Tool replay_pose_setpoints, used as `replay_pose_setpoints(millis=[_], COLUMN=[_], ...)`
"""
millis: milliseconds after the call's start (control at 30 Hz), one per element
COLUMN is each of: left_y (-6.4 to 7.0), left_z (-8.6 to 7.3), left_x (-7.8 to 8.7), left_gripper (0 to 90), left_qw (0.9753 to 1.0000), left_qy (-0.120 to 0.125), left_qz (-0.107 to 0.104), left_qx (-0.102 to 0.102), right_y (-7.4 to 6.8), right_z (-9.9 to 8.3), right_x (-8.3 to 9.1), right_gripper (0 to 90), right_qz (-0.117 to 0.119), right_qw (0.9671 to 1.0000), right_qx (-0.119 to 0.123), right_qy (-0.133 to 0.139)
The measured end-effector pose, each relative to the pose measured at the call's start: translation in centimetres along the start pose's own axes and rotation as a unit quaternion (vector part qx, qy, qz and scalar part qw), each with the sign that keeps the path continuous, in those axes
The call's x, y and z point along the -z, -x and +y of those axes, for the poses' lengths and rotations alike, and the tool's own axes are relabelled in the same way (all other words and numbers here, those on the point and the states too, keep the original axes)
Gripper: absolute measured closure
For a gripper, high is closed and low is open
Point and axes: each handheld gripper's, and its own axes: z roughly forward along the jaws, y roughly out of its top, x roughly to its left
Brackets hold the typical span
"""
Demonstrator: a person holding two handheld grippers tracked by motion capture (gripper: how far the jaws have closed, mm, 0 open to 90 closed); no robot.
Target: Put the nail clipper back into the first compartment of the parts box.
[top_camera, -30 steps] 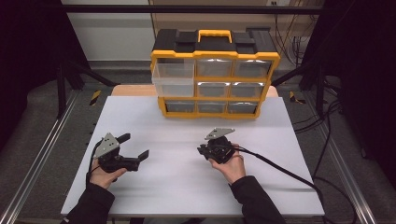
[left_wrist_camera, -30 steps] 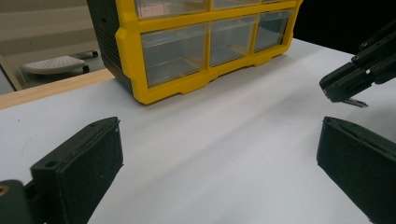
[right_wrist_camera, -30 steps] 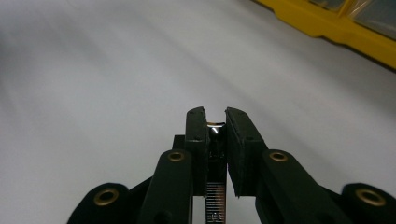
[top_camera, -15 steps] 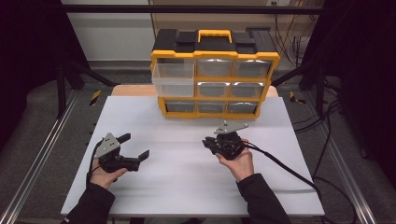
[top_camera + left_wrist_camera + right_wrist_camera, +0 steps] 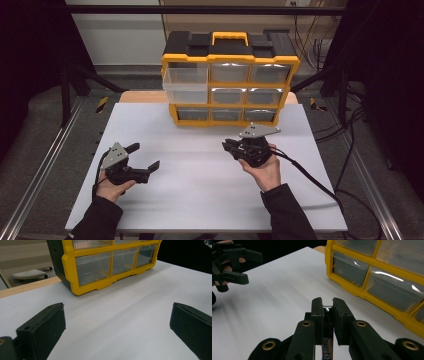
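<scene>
Item: small shiny metal piece, hard, light, slippery; we pinch it between the right tongs. Left tongs spread wide, empty, above the table.

You hold two grippers: left gripper, right gripper. One yellow-and-black drawer organizer on one white tabletop. Nine clear drawers in organizer, three rows of three; one drawer pulled out.
</scene>
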Motion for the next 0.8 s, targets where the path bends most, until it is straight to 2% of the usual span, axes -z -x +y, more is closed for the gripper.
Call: replay_pose_setpoints(millis=[233, 800], left_y=[0.0, 0.0], left_z=[0.0, 0.0], left_x=[0.0, 0.1], left_gripper=[0.1, 0.1], left_qw=[1.0, 1.0], left_qy=[0.0, 0.0], left_qz=[-0.001, -0.001], left_qx=[0.0, 0.0], right_y=[-0.2, -0.7], right_z=[1.9, 6.4], right_x=[1.3, 2.7], right_gripper=[79.8, 79.8], right_qz=[-0.004, -0.002], right_qw=[0.9995, 0.9973], right_qx=[0.009, 0.026], right_qy=[0.032, 0.069])
